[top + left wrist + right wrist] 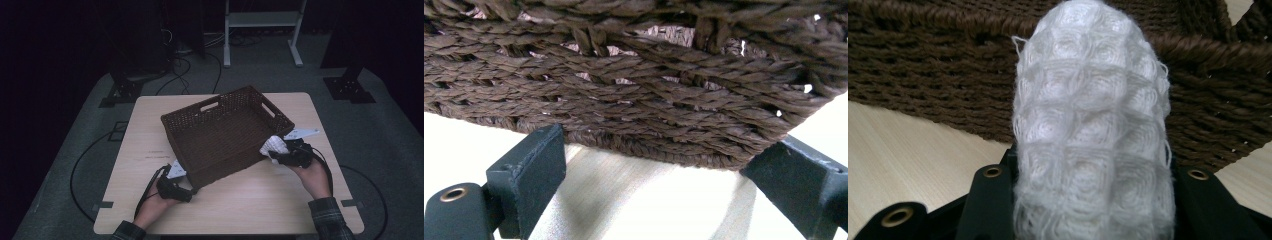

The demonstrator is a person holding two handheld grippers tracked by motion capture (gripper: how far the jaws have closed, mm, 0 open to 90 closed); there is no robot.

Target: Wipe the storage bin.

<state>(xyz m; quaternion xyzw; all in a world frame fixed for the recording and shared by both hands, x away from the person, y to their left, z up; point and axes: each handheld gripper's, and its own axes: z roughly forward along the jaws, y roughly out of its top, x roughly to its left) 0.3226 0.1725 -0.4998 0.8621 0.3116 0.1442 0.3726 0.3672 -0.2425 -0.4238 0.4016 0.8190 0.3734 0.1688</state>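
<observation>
A dark brown woven basket (201, 108) sits skewed on the light wooden table (250, 202), seemingly with nothing in it. My left gripper (192, 189) is at the basket's near left corner. In the left gripper view its jaws (664, 150) stand wide apart and open, with the basket wall (649, 75) just beyond them and untouched. My right gripper (276, 153) is at the basket's right side, shut on a white waffle-knit cloth (273, 145). In the right gripper view the cloth (1093, 125) stands up between the jaws (1090, 172), in front of the basket wall (923, 75).
The table's near edge lies just below both forearms. Black cables (85, 165) loop on the grey floor around the table. A white metal frame (262, 30) and dark stand bases (350, 87) sit beyond the far edge.
</observation>
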